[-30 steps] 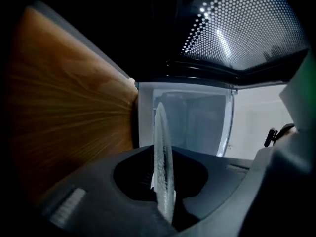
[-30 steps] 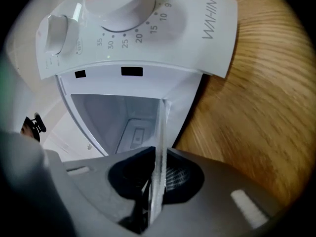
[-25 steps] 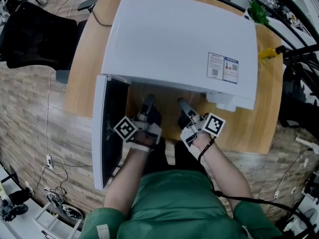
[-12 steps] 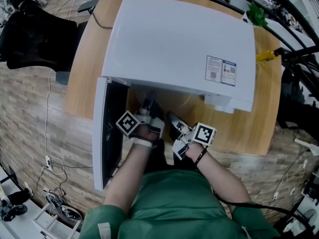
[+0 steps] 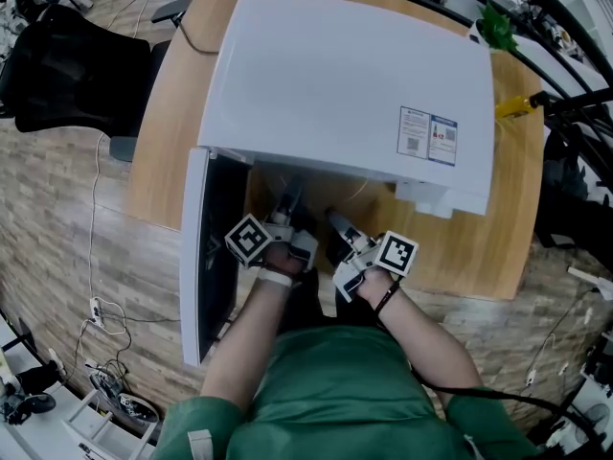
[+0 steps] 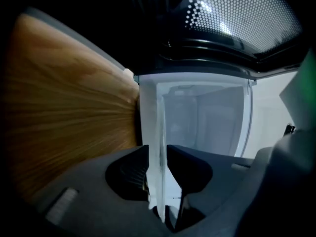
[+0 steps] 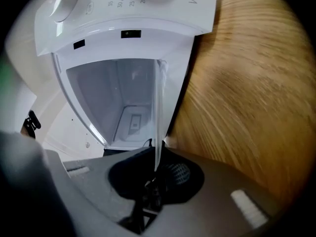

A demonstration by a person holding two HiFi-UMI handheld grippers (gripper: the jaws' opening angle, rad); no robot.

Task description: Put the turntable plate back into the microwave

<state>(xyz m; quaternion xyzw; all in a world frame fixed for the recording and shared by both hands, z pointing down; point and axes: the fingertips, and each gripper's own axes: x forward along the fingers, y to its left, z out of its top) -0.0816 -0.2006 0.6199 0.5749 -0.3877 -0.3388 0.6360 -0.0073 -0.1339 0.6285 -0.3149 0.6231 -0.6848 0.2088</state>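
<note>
The clear glass turntable plate (image 6: 159, 117) shows edge-on between both pairs of jaws, just in front of the open white microwave (image 5: 345, 84). My left gripper (image 6: 157, 154) has the plate's rim between its jaws, which are opening; the rim lies against the table-side jaw only. My right gripper (image 7: 159, 157) is closing, and the plate's (image 7: 159, 107) opposite rim sits pinched in its narrow slot. From the head view, the left gripper (image 5: 287, 204) and right gripper (image 5: 335, 220) stand side by side at the cavity mouth. The plate itself is hard to make out there.
The microwave door (image 5: 206, 247) hangs open at the left, close beside my left hand. The pale cavity (image 7: 113, 98) lies straight ahead, with the control knobs (image 7: 64, 4) on its right side. A wooden table (image 5: 479, 247) carries the microwave. A black chair (image 5: 67, 65) stands far left.
My right gripper has shifted left, closer to the left gripper, and its marker cube has drawn back a little. The left hand has stayed in place at the opening.
</note>
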